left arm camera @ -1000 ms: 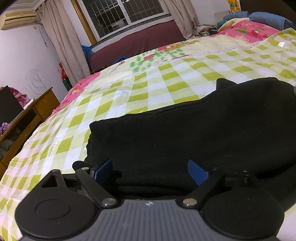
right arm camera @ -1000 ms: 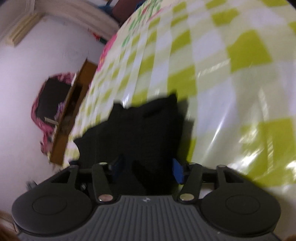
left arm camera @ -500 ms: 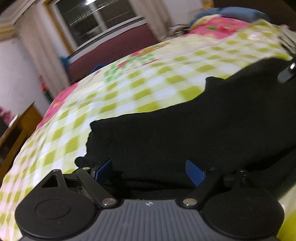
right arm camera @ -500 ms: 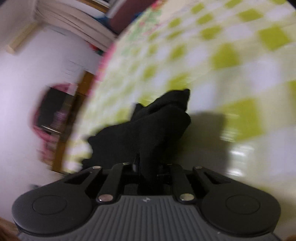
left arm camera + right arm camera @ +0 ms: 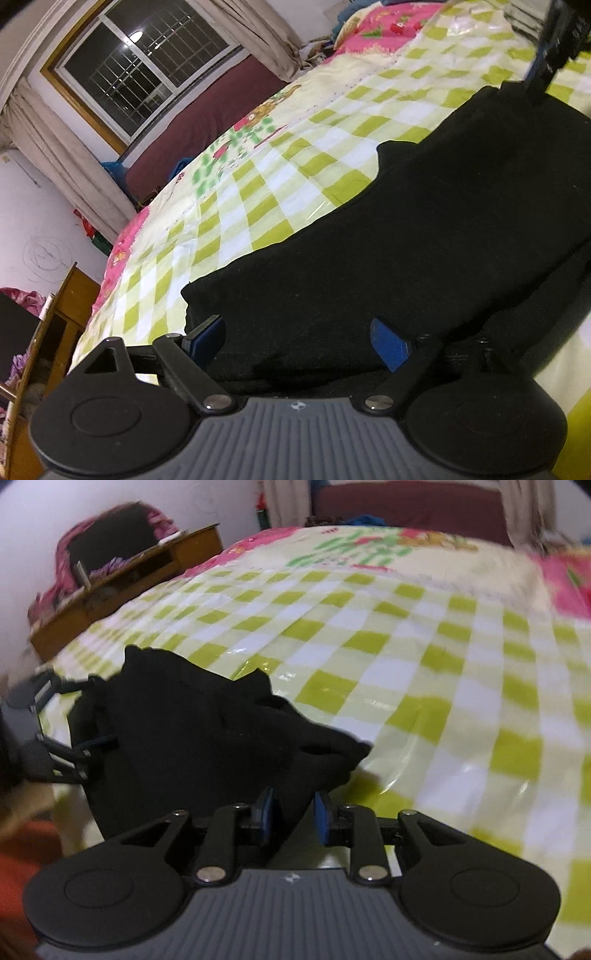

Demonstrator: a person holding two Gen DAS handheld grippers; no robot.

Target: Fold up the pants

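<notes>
Right wrist view: my right gripper (image 5: 293, 812) has a bunched fold of the black pants (image 5: 192, 734) between its narrowly spaced blue pads, whose jaws have just been opening a little after closing

The pinch itself is half hidden by dark cloth, so I can't see just how much fabric is caught, and the frame edges are smeared. In the left wrist view my left gripper (image 5: 299, 338) stands wide open, pads apart over the near edge of the pants with nothing clamped; whether its fingertips touch the cloth I cannot tell. The pants lie across the green-checked bed sheet (image 5: 258, 192), their right end cut off by the frame. Around: a barred window (image 5: 144, 70) with curtains, a wooden desk (image 5: 122, 587) beside the bed, my right gripper's tip at the far corner of the pants
</notes>
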